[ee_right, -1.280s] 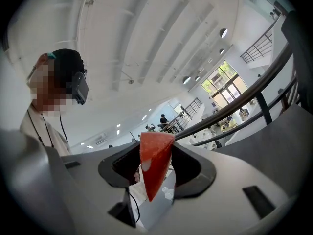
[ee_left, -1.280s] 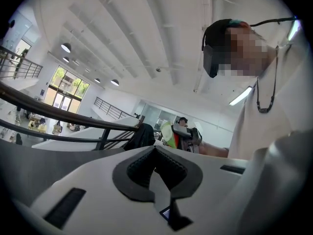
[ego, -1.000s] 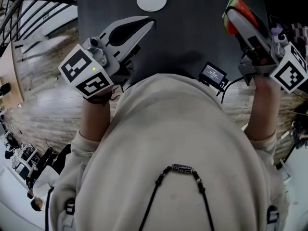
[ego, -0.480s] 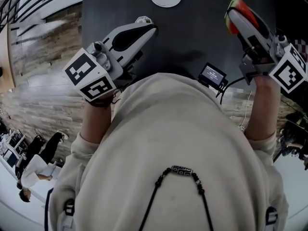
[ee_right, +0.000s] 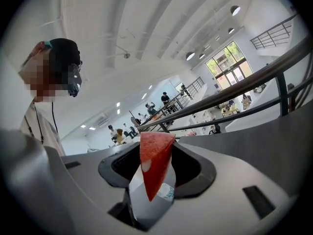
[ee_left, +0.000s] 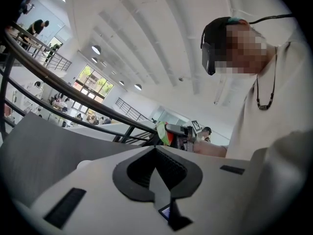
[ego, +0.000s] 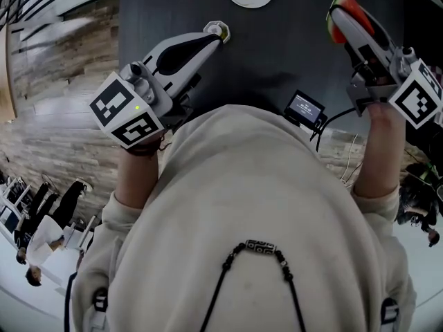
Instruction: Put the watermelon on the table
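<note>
Watermelon (ego: pixel 351 10) held at 1 o'clock.
It is clamped by the right gripper (ego: pixel 340 16); the left gripper (ego: pixel 219 32), pointed to 1 o'clock, is closed, empty.

The head view looks steeply down past the person (ego: pixel 263 220) onto the dark table (ego: pixel 291 47), with the left gripper (ego: pixel 216 33) and the right gripper (ego: pixel 348 21) at its two sides. Each gripper view sits close behind its own jaws and tilts upward toward the ceiling (ee_left: pixel 146 33) and the person. The right gripper view shows the watermelon (ee_right: pixel 154 163) close up. The left gripper view looks across to what appears to be that same wedge, small and far off.
</note>
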